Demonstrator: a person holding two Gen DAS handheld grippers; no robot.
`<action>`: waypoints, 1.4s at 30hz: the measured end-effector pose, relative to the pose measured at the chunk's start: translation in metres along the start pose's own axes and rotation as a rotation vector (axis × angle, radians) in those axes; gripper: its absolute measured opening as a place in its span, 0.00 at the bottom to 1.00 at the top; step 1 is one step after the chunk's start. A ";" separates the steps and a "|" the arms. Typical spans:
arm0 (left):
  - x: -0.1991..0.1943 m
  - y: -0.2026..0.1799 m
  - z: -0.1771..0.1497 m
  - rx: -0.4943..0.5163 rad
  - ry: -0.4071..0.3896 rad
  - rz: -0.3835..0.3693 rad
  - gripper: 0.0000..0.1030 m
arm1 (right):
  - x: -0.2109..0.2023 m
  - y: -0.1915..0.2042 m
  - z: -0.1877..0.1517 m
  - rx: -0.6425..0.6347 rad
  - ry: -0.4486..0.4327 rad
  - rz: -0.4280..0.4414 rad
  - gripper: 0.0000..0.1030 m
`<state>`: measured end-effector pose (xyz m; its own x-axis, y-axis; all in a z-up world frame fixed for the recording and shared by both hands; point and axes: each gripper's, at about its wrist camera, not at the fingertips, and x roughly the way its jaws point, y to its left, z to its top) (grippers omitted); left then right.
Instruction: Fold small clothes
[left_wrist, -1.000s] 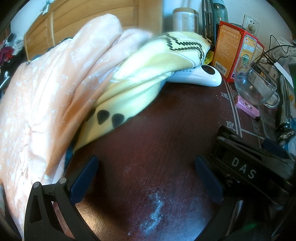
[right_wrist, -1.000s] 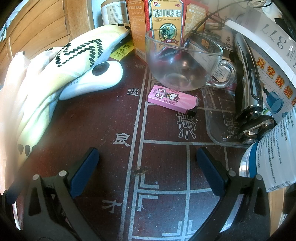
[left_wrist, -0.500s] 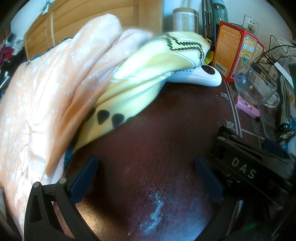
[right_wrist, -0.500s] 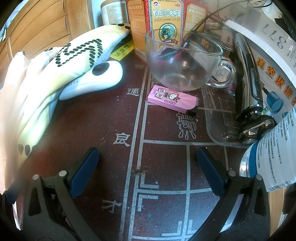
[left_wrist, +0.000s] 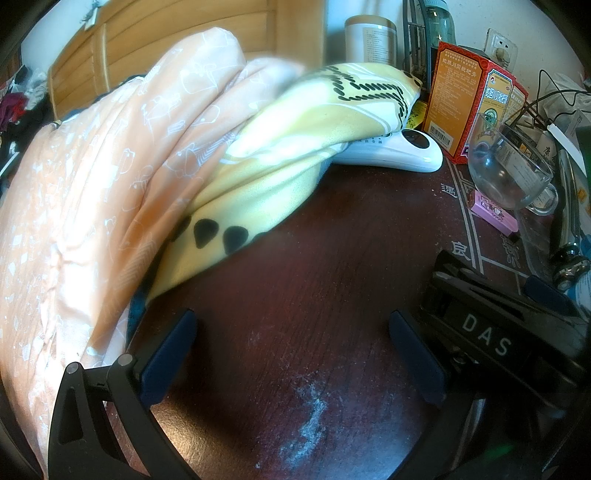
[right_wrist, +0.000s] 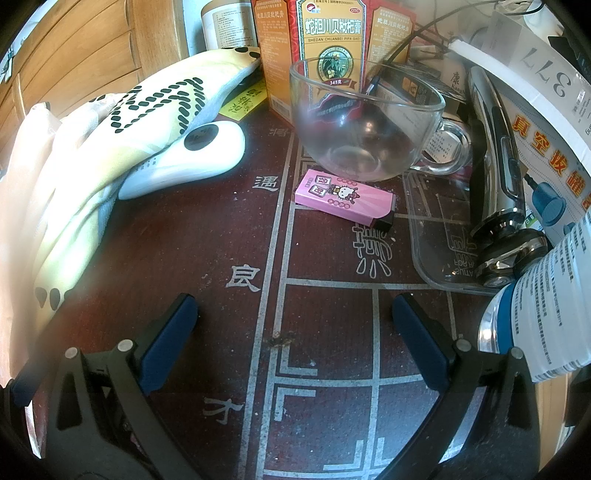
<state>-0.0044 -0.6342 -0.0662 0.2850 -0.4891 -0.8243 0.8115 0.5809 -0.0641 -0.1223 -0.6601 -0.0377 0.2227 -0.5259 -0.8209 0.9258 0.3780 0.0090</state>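
Two grippers idle over a cluttered table

Nothing has shifted since a second ago: both views match the earlier frames, with every item in the same place. The left gripper (left_wrist: 291, 350) hangs over the dark table (left_wrist: 314, 295), its fingers spread wide and holding nothing. The right gripper (right_wrist: 295, 332) is likewise spread and empty. The yellow garment (left_wrist: 295, 155) with black spots lies bunched at the table's left edge, against peach cloth (left_wrist: 92, 192) and draped over a white device (left_wrist: 399, 155). Readable writing: "DAS" on the right gripper's body in the left view; "SHEDAN CHUANBEI PIPA GAO", "OTC" and "345" on the red box (right_wrist: 332, 37) behind the glass cup (right_wrist: 365, 122); "377" on the white box (right_wrist: 546, 85). A pink lighter (right_wrist: 345, 199) bears a cartoon cat.
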 end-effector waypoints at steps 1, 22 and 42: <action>0.000 0.000 0.000 0.000 0.000 0.000 1.00 | -0.001 0.000 0.001 0.000 0.000 0.000 1.00; 0.000 0.000 0.000 -0.004 -0.003 -0.001 1.00 | 0.000 0.000 -0.002 0.001 -0.003 -0.001 1.00; 0.000 0.000 0.000 -0.008 -0.006 -0.002 1.00 | 0.001 0.000 -0.006 0.001 -0.005 -0.002 1.00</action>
<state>-0.0047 -0.6345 -0.0657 0.2862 -0.4940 -0.8210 0.8080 0.5850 -0.0704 -0.1242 -0.6565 -0.0421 0.2225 -0.5306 -0.8179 0.9266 0.3759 0.0082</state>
